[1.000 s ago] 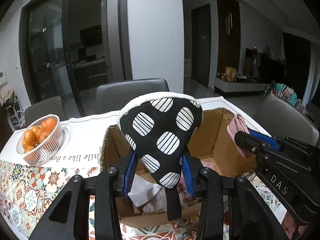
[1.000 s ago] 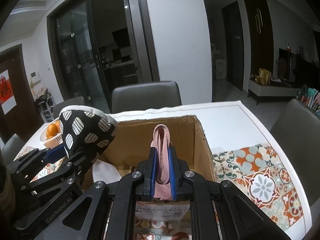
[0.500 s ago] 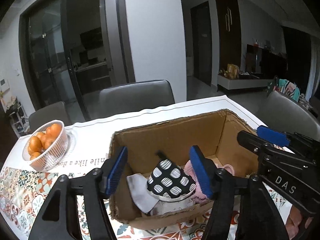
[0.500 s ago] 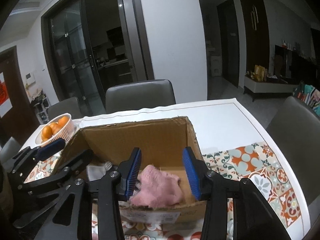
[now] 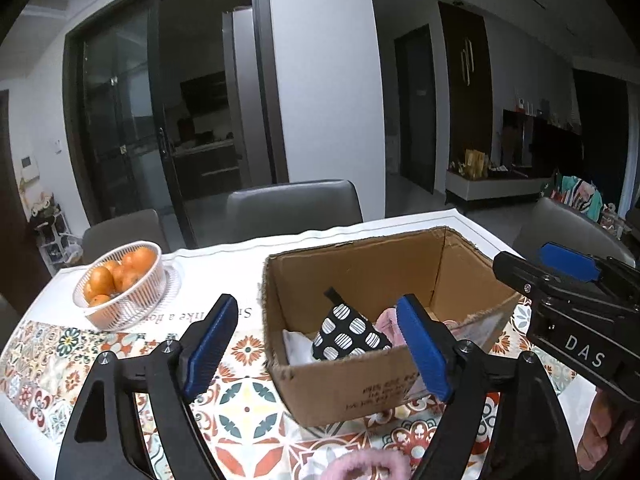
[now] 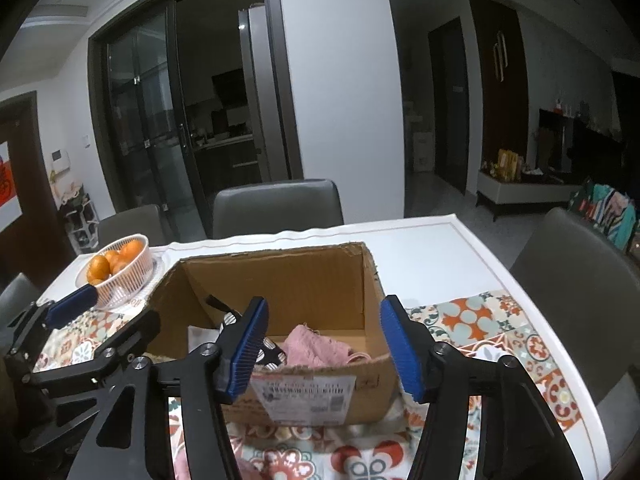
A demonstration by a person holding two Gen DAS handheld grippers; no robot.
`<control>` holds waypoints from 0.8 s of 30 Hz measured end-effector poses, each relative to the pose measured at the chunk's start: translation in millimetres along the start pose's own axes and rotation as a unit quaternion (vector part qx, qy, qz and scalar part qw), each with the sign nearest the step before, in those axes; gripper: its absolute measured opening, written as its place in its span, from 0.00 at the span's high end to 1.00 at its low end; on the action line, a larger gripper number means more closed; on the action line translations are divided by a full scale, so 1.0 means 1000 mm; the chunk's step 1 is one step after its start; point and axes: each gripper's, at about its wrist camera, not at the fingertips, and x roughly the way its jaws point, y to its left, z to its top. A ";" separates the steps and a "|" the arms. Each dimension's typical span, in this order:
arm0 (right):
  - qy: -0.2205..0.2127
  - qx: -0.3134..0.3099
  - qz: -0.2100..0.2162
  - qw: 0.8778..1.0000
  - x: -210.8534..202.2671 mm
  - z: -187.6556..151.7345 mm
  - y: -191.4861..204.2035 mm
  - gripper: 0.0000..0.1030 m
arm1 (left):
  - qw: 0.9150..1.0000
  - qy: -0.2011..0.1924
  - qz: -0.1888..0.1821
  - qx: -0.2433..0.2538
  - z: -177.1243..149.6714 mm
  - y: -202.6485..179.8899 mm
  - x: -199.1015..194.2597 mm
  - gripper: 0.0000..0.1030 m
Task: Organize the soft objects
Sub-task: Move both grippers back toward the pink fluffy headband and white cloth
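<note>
Both tongs gape wide and hold nothing: left gripper [image 5: 316, 350], right gripper [image 6: 322, 350]. Just beyond their tips, inside the brown cardboard box [image 6: 280, 280], lie the black white-spotted potholder [image 5: 349, 336] and pink knitted cloth [image 6: 316, 346].

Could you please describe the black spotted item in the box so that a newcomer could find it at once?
Start at the open brown cardboard box on the patterned tablecloth. Inside, toward its left, lies a black fabric pot holder with white striped spots. It lies between crumpled white cloth and pink fluffy cloth; only it is patterned, with a black loop at its tip.
</note>
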 end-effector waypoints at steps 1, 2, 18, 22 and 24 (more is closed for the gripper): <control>-0.003 0.000 -0.002 1.000 -0.006 -0.002 0.001 0.39 | 1.000 -0.005 0.002 0.001 -0.001 0.000 -0.006 0.18; -0.006 0.001 -0.002 1.000 -0.011 -0.003 0.001 0.37 | 1.000 -0.010 0.004 0.003 -0.003 0.000 -0.013 0.18; -0.042 0.007 -0.012 0.999 -0.079 -0.022 0.003 0.25 | 0.999 -0.041 0.011 0.002 -0.028 0.001 -0.088 0.13; -0.045 0.006 -0.017 0.999 -0.092 -0.033 0.002 0.24 | 0.999 -0.045 0.008 0.005 -0.037 -0.002 -0.101 0.11; -0.042 0.009 -0.019 0.999 -0.098 -0.040 0.000 0.24 | 0.999 -0.045 0.008 0.007 -0.042 -0.003 -0.106 0.10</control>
